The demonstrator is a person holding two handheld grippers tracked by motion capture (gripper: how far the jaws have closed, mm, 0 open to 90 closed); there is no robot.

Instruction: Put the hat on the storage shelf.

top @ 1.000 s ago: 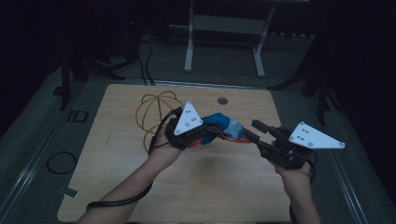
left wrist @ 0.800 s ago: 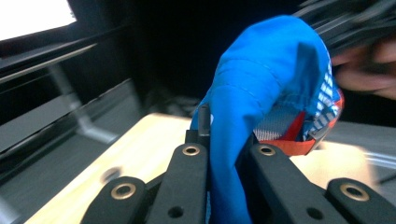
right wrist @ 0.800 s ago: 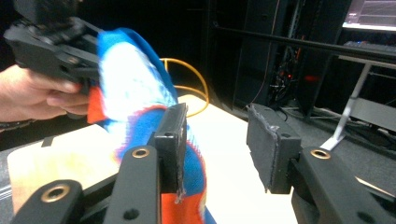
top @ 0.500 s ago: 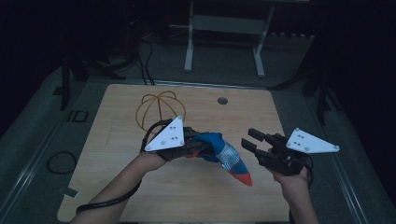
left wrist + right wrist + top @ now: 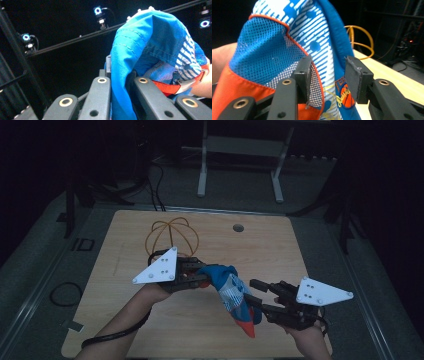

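A light wooden rectangular table (image 5: 150,330) sits in a dark room, with grey floor around it and a white metal stand (image 5: 240,150) well behind its far edge. Near the far edge is a small round hole (image 5: 238,227) in the tabletop. On the table's far left part stands an orange wire ball-shaped frame (image 5: 170,236), just behind the left gripper (image 5: 202,274).

A blue, white-striped and orange mesh sports garment (image 5: 235,295) hangs in the air above the table's middle, between the two grippers. The left gripper has its jaws clamped together on the blue fabric at the garment's upper end. The right gripper (image 5: 257,292) has its jaws apart; in the right gripper view the garment hangs just in front of the gap and blocks most of the table.
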